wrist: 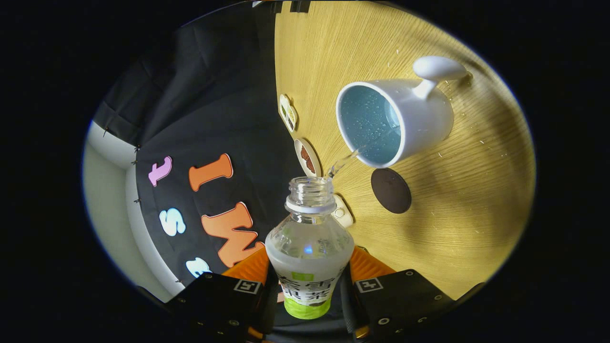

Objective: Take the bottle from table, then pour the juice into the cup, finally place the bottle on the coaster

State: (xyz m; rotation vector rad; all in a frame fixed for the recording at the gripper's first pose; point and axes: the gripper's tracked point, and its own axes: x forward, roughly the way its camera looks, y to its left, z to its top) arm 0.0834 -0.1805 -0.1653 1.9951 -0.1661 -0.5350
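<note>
The gripper point(310, 286) has its jaws pinching the bottle point(309, 247) by its labelled body, one on each side. The bottle is uncapped and tipped, a thin clear stream running from its mouth into the white cup point(419, 119) ahead. The dark round coaster point(391, 190) lies on the tabletop point(467, 209) just beside the cup.

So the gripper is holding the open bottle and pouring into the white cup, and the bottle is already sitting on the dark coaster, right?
Not quite. In the gripper view the gripper does hold the open bottle, pouring into the white cup, but the dark coaster lies bare on the table.
</note>
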